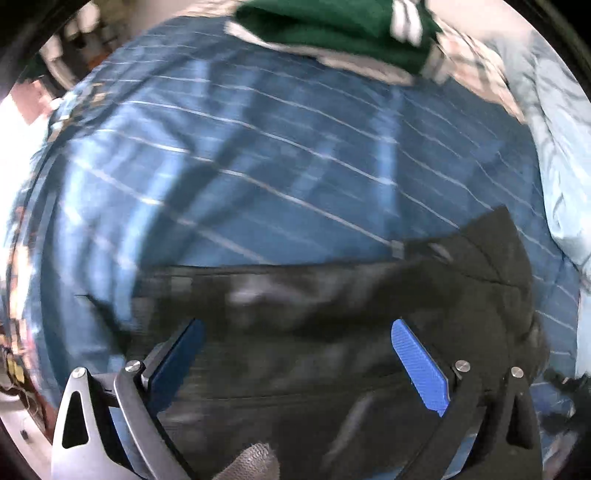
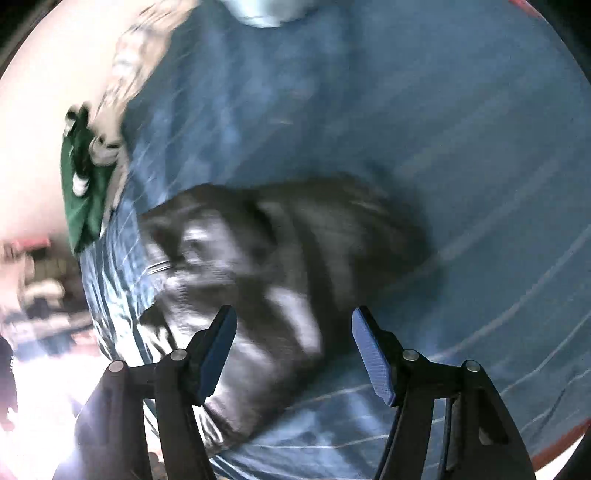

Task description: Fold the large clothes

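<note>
A dark, black garment (image 1: pixel 332 314) lies partly folded on a blue striped bedsheet (image 1: pixel 258 166). My left gripper (image 1: pixel 297 325) hovers above the garment with its blue-padded jaws wide apart and nothing between them. In the right wrist view the same dark garment (image 2: pixel 266 266) shows as a blurred bundle on the bedsheet (image 2: pixel 424 129). My right gripper (image 2: pixel 293 317) is open above its near edge, the left fingertip (image 2: pixel 221 332) over the cloth and the right one over bare sheet; no cloth is pinched. Both views are motion-blurred.
A folded green garment (image 1: pixel 340 33) with white trim rests at the far edge of the bed, also seen as green cloth (image 2: pixel 83 199) at the left. Pale blue bedding (image 1: pixel 561 155) is bunched at the right. Room clutter (image 2: pixel 40 295) lies beyond the bed's edge.
</note>
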